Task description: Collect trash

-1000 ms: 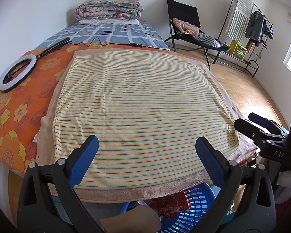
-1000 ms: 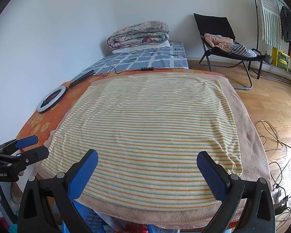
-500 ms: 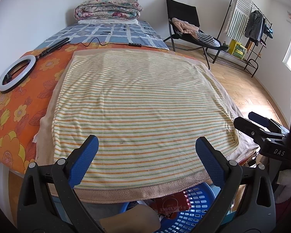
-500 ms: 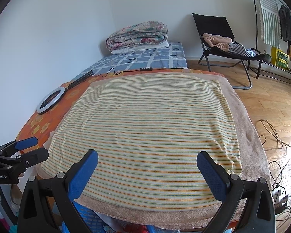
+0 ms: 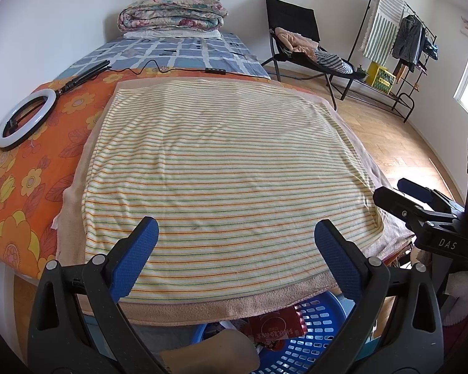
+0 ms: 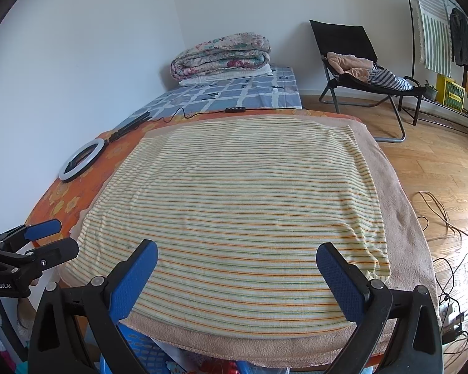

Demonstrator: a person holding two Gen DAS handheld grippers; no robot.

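A striped yellow towel (image 5: 227, 168) lies flat over a table, and no loose trash shows on it. Below the table's near edge sits a blue perforated basket (image 5: 309, 339) holding a red wrapper (image 5: 277, 327) and other scraps. My left gripper (image 5: 234, 249) hovers open over the towel's near edge, nothing between its blue pads. My right gripper (image 6: 237, 271) is likewise open and empty above the same edge. Each gripper shows in the other's view: the right gripper (image 5: 421, 205) at the right, the left gripper (image 6: 31, 243) at the left.
A ring light (image 5: 25, 118) with its cable rests on the orange floral cloth (image 5: 18, 187) at the left. Beyond are a bed with a folded quilt (image 5: 171, 12), a black folding chair (image 5: 299, 37), and a clothes rack (image 5: 402, 40). Cables (image 6: 443, 218) trail on the wooden floor.
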